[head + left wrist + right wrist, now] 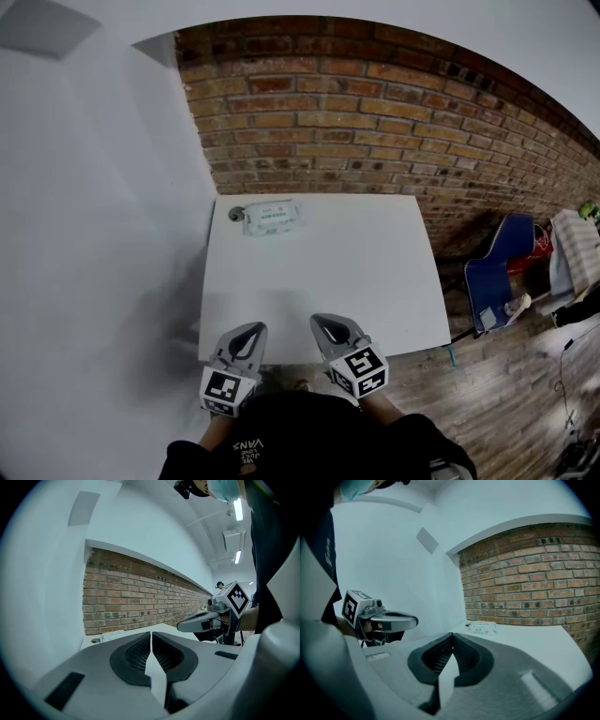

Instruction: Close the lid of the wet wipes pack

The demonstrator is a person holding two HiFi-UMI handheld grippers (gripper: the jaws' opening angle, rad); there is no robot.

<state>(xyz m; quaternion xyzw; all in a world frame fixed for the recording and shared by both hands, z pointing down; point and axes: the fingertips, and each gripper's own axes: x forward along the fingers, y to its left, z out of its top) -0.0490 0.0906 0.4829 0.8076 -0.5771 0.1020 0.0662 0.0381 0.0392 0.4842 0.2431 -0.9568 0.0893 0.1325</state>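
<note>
Your left gripper (251, 330) and right gripper (330, 323) are side by side over the near edge of the white table (375, 281). Each has its jaws pressed together, gripping nothing. The wet wipes pack (272, 217) lies flat at the table's far left corner, well apart from both grippers, below the brick wall (375, 112).

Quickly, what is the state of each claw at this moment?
Left claw: closed, holding nothing.
Right claw: closed, holding nothing.
</note>
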